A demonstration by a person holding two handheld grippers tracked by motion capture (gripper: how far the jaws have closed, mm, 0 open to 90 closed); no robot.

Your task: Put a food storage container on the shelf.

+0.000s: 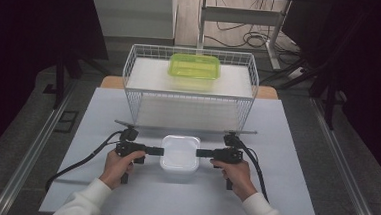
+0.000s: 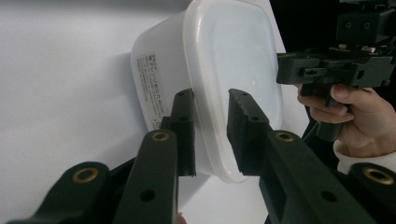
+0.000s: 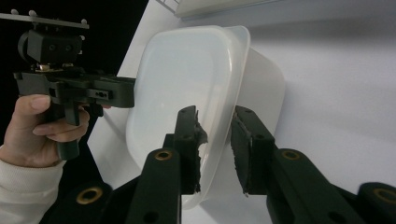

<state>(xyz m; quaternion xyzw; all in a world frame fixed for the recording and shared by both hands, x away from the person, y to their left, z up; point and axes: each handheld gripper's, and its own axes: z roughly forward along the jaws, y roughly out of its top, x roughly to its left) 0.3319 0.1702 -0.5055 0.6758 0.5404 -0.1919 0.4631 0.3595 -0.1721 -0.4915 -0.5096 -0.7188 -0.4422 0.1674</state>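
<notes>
A white plastic container [image 1: 179, 154] with its lid on stands on the white table top [image 1: 273, 192] between my two hands. My left gripper [image 1: 161, 151] meets it from the left. Its jaws [image 2: 210, 112] straddle the lid's rim [image 2: 212, 140], one pad on the labelled wall and one on the lid top. My right gripper [image 1: 199, 152] meets it from the right, and its jaws [image 3: 215, 126] clamp the opposite rim [image 3: 219, 140] the same way. Each gripper view also takes in the other hand's gripper [image 2: 299, 70] [image 3: 126, 93] at the far side of the container.
A white wire basket [image 1: 130, 69] stands just behind the container, with a green lidded container [image 1: 194, 66] inside it at the back. Bare table top lies to the left, right and front of my hands. Black cables [image 1: 80, 163] trail from both grippers.
</notes>
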